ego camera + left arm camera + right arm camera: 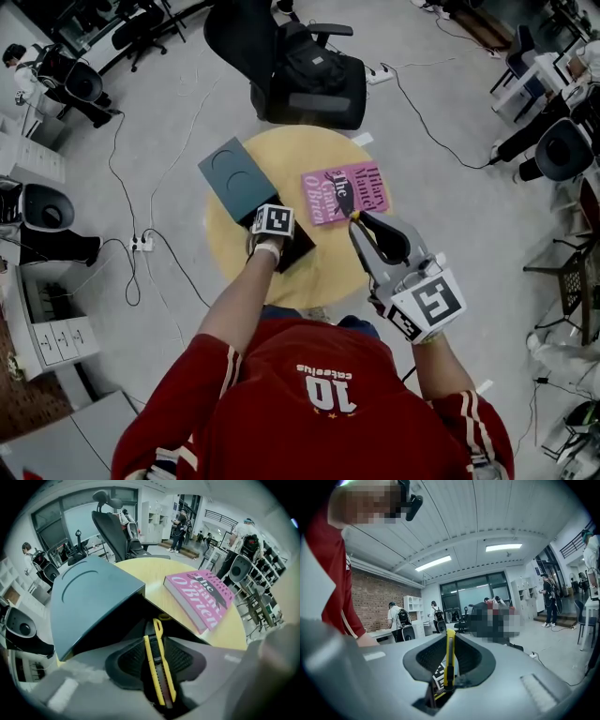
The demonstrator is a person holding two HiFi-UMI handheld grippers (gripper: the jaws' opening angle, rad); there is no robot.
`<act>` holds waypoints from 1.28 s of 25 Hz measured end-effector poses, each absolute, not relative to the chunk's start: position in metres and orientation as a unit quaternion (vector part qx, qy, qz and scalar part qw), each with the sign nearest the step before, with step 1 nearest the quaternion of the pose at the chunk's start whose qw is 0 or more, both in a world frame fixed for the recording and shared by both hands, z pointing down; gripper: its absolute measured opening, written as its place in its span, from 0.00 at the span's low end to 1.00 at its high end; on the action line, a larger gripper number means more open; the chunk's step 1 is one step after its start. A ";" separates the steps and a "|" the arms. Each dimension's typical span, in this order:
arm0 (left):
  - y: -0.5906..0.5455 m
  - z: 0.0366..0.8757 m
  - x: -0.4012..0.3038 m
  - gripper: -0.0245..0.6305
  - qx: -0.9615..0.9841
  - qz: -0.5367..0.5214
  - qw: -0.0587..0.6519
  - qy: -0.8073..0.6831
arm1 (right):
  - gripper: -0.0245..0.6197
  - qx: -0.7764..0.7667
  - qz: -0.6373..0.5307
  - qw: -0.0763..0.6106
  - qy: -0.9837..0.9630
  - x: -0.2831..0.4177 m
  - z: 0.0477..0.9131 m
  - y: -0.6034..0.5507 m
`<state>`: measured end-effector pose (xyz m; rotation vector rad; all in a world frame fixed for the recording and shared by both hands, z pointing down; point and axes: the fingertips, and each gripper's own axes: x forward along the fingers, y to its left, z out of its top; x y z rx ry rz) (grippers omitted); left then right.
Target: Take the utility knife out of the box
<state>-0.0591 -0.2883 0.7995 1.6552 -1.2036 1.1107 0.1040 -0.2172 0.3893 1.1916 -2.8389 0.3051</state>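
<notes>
On the round yellow table (330, 274) stands a dark teal box (231, 174) with its lid (89, 597) tipped up. My left gripper (279, 242) points steeply down into the box's black inside. A yellow and black utility knife (158, 667) lies lengthwise between its ribbed pads (129, 660), which sit against both sides of it. My right gripper (361, 225) hangs above the table's right edge, nearly level. It is shut on a second yellow utility knife (449, 660), seen edge-on between the jaws.
A pink book (343, 193) lies on the table right of the box. A black office chair with a backpack (305, 75) stands just beyond the table. Cables and a power strip (141, 244) cross the floor at left. Several people stand further off.
</notes>
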 end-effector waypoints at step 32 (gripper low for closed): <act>-0.277 0.608 -0.077 0.23 0.784 0.126 0.310 -0.524 | 0.12 0.341 0.063 0.012 -0.938 0.072 0.362 -0.198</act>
